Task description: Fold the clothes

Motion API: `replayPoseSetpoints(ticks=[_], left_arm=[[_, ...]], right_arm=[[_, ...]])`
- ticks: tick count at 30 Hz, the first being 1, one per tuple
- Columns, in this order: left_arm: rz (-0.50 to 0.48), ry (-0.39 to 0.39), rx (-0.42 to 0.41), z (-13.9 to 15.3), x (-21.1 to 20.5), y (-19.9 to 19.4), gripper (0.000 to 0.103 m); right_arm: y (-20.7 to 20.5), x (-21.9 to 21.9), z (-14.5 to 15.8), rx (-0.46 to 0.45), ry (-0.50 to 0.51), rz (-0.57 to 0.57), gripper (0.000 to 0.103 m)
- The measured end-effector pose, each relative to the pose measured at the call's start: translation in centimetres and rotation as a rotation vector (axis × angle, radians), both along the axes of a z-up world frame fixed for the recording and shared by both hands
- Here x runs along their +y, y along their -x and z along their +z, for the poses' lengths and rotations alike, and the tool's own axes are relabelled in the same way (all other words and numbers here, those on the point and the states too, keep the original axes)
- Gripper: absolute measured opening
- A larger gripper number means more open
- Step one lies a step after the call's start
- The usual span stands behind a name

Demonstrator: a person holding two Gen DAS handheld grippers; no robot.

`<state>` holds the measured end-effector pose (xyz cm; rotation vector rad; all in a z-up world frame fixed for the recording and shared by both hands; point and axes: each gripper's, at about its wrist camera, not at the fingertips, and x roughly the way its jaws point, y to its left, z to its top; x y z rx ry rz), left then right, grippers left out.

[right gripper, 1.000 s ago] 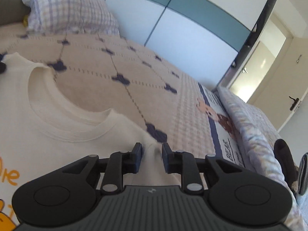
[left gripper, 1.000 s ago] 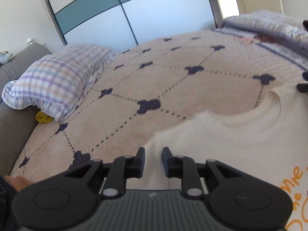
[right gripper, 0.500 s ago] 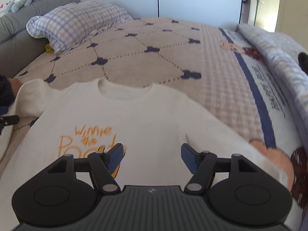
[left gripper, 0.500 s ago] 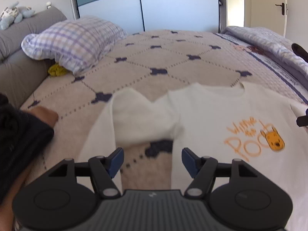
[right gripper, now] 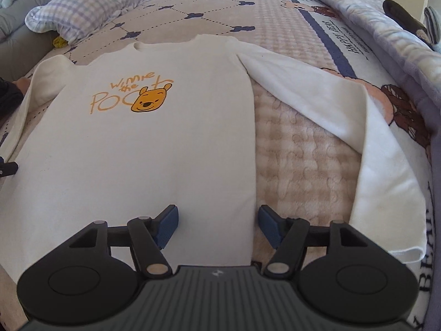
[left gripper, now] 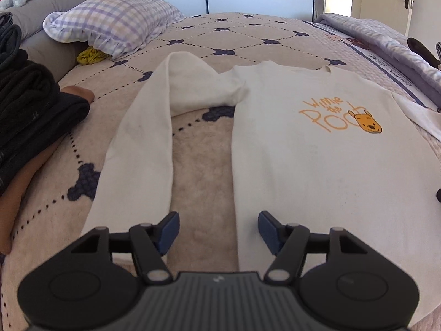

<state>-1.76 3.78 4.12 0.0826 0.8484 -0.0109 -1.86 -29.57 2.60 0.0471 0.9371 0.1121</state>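
Observation:
A cream sweatshirt (left gripper: 317,143) (right gripper: 154,138) with an orange bear print lies flat, front up, on the bed. Its left sleeve (left gripper: 143,143) bends at the shoulder and runs down toward the hem. Its right sleeve (right gripper: 380,149) spreads out and down over the blanket. My left gripper (left gripper: 218,230) is open above the gap between the left sleeve and the body's left edge, holding nothing. My right gripper (right gripper: 217,224) is open over the sweatshirt's lower right edge, also holding nothing.
The bed has a beige quilted cover (left gripper: 220,35) and a bear-print blanket (right gripper: 341,44). A checked pillow (left gripper: 110,22) lies at the far left by a grey headboard (left gripper: 55,2). A person's dark sleeve (left gripper: 30,110) is at left. A folded quilt (left gripper: 386,38) lies at right.
Both grippers let go of the sweatshirt's shoulders, opened, and pulled back toward the hem. The sweatshirt now lies spread flat with both sleeves out.

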Motion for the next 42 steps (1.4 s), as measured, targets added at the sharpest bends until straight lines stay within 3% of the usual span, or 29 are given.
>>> replayPoseSetpoints(ticks=[3,7,8,12,17,20,23,24,26,28,29,32,33,34,35,38,42], left_arm=[[0.010,0.037,-0.003,-0.6,0.3,1.3,0.053],[-0.012,0.063,-0.007,-0.5,-0.1,2.3,0.016],[-0.021,0.066,-0.004,-0.4,-0.3,2.4,0.006],[-0.045,0.037,-0.032,0.9,-1.0,3.5,0.004],[-0.080,0.066,-0.081,3.4,-0.1,5.1,0.004],[-0.097,0.038,-0.055,2.3,-0.2,4.8,0.005],[-0.069,0.035,0.000,0.7,0.4,4.1,0.005],[-0.056,0.044,0.011,0.4,0.9,4.1,0.006],[-0.036,0.067,0.010,0.6,1.8,4.3,0.015],[-0.055,0.085,0.018,0.6,1.9,4.8,0.021],[-0.070,0.093,0.025,0.5,1.7,5.0,0.029],[-0.117,0.116,0.047,0.2,1.4,5.7,0.037],[-0.133,0.124,0.054,0.1,1.3,6.0,0.037],[-0.149,0.132,0.061,0.0,1.2,6.2,0.029],[-0.164,0.140,0.068,-0.1,1.1,6.5,0.007],[-0.195,0.105,0.052,0.5,0.6,6.9,0.005],[-0.206,0.118,0.014,2.6,1.3,7.4,0.004]], right_arm=[[0.9,0.0,0.0,-0.016,0.011,0.006,0.061],[2.1,0.7,-0.4,-0.046,0.047,0.013,0.053],[2.4,0.9,-0.4,-0.054,0.051,0.011,0.047],[3.4,1.7,0.1,-0.076,0.047,0.001,0.014],[5.1,0.4,2.7,-0.137,-0.048,-0.014,0.009],[5.7,-0.3,2.7,-0.137,-0.060,-0.019,0.010],[5.1,-0.6,-0.3,-0.043,-0.019,-0.012,0.015],[5.4,-0.9,-0.7,-0.053,-0.032,-0.018,0.015],[6.2,-1.7,-0.4,-0.083,-0.064,-0.032,0.019],[7.1,-2.7,-0.1,-0.096,-0.109,-0.063,0.034],[7.6,-3.1,0.0,-0.097,-0.136,-0.083,0.040],[9.2,-3.2,-0.6,-0.076,-0.188,-0.063,0.041],[9.8,-2.9,-0.8,-0.071,-0.195,-0.046,0.041],[10.4,-2.5,-0.9,-0.080,-0.181,-0.028,0.041],[10.7,-2.1,-1.0,-0.085,-0.169,-0.015,0.038],[11.0,-1.9,-1.3,-0.097,-0.139,-0.016,0.017],[11.5,-3.6,1.4,-0.150,-0.236,-0.037,0.013]])
